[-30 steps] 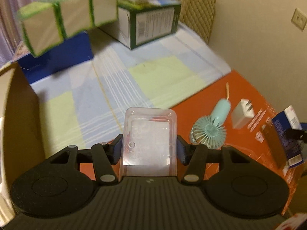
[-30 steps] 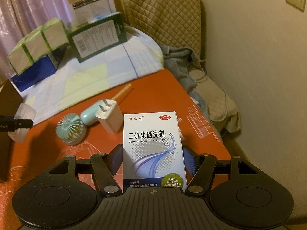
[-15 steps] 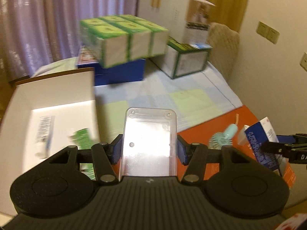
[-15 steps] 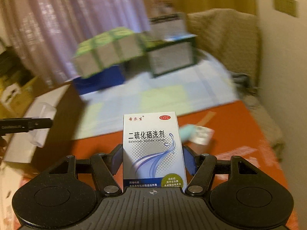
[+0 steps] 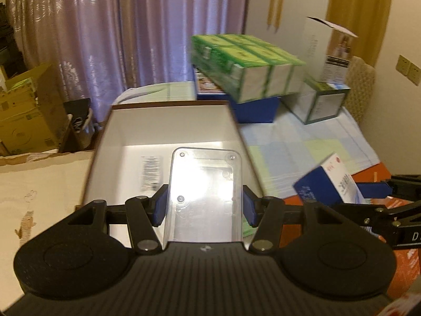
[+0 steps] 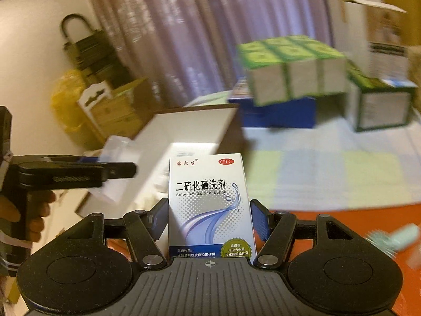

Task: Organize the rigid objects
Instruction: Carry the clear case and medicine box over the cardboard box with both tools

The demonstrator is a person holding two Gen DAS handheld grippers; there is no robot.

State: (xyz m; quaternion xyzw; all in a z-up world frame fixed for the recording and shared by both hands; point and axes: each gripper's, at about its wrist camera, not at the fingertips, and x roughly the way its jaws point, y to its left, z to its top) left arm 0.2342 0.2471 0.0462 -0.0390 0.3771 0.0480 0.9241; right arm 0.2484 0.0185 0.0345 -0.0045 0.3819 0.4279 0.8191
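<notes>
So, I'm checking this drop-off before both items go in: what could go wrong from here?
The two grippers are close together beside the white-lined open cardboard box, so the left gripper and right gripper might collide. The clear plastic case looks slick and could slip. The white-and-blue lotion carton may catch the box wall.

The white-and-blue cardboard medicine box (image 6: 210, 205) carries red Chinese characters "希尔生" at its top left corner, a red oval badge reading "OTC" at its top right corner, the large black line "二硫化硒洗剂" and under it "Selenium Sulfide Lotion". Its green round badge and blue bottom band bear Chinese print too small to read surely. A black gripper body (image 5: 402, 233) shows a white "D". Other labels are blurred.
</notes>
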